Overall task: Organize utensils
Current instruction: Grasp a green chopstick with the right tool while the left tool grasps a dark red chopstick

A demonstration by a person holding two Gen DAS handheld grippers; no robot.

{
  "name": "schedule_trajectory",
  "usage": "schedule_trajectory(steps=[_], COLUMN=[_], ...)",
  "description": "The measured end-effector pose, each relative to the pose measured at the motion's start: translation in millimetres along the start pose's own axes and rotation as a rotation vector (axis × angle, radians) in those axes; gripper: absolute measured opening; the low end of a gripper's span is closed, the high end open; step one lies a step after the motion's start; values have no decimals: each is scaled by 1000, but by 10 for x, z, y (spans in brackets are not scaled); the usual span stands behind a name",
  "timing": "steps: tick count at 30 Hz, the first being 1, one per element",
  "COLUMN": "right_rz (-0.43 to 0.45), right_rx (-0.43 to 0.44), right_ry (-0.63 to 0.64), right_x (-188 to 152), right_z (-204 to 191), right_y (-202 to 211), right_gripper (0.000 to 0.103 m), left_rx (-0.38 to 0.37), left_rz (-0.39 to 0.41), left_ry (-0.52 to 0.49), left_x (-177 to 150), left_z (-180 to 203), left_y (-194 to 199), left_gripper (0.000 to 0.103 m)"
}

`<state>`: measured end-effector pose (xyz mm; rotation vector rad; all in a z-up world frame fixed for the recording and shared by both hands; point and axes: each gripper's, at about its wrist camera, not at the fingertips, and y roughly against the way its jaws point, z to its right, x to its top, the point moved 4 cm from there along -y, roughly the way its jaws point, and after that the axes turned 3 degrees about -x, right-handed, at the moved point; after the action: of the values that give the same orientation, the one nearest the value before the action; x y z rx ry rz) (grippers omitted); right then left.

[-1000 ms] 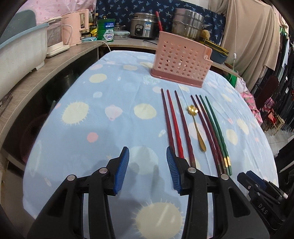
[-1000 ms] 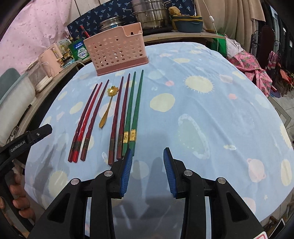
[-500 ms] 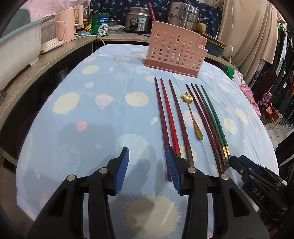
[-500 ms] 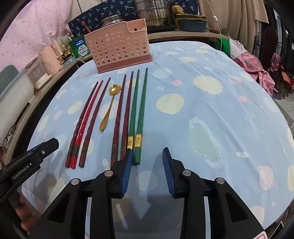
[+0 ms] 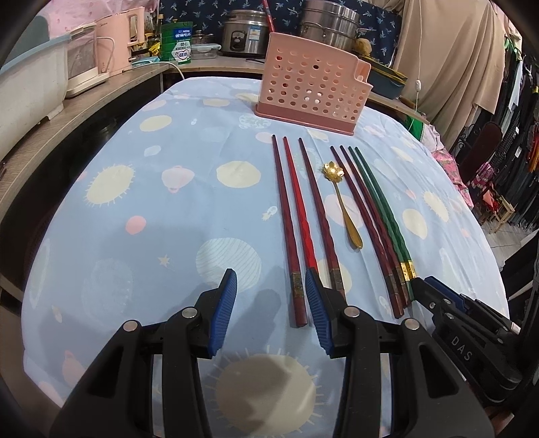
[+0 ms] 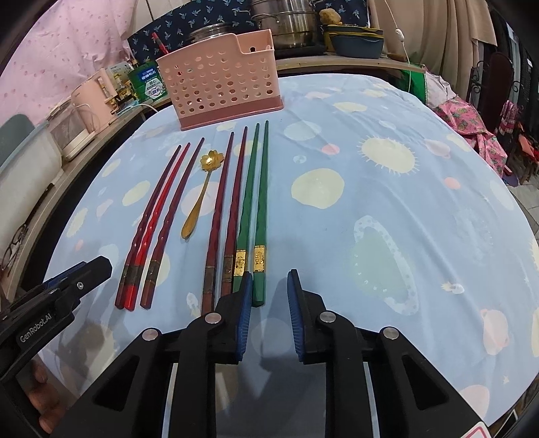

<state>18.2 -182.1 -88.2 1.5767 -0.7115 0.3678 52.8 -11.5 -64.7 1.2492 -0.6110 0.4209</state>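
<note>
Both grippers are angled down over the near edge. The left gripper [image 5: 269, 310] is held apart with nothing gripped. The right gripper [image 6: 269, 310], its jaws just narrowed, remains slightly parted, nothing pressed between its blue pads [image 6: 244, 316].

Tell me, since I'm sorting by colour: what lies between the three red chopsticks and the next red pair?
Only the gold spoon, flower bowl toward the basket, on bare cloth; clear in both wrist views.

A lived-in home kitchen: a rice cooker [image 5: 245, 37], stacked steel pots [image 5: 331, 25] and a pink kettle [image 5: 116, 50] crowd the shelf, clothes [image 5: 515, 111] hanging nearby.
</note>
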Motion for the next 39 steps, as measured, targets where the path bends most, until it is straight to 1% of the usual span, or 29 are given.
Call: schedule_trajectory(steps=[5,13,17,24,27,32,33,39], right_rz=[-2,1,2,4,4,5,5,8], right_rx=[-2,1,2,1,1,2,4,12], right_ry=[-18,-23,-24,-22,-22,-21,-21,-24], right_x=[1,-17,-20,-22,-23,-25,-27,-44], right_z=[63,77,76,80,79,81,80,90], right_y=[-6,-2,1,2,3,7,8,50], right_gripper=[7,7,7,7,7,7,7,7], left_rx=[-6,-6,3,23,32,21,17,7], left_rz=[-6,-19,-29,-22,-22,-24,-26,-27], left_ry=[1,0,-10,-38,-40,-30,-31,-28], left_x=[-20,-61,-96,-107,-103,-99,-99,-99], left_z=[18,35,44,60,49,20,21,29], left_y=[-11,-64,-109,-116,-121,-116,-116,-86], left_gripper=[40,40,40,39,30,9,8,7])
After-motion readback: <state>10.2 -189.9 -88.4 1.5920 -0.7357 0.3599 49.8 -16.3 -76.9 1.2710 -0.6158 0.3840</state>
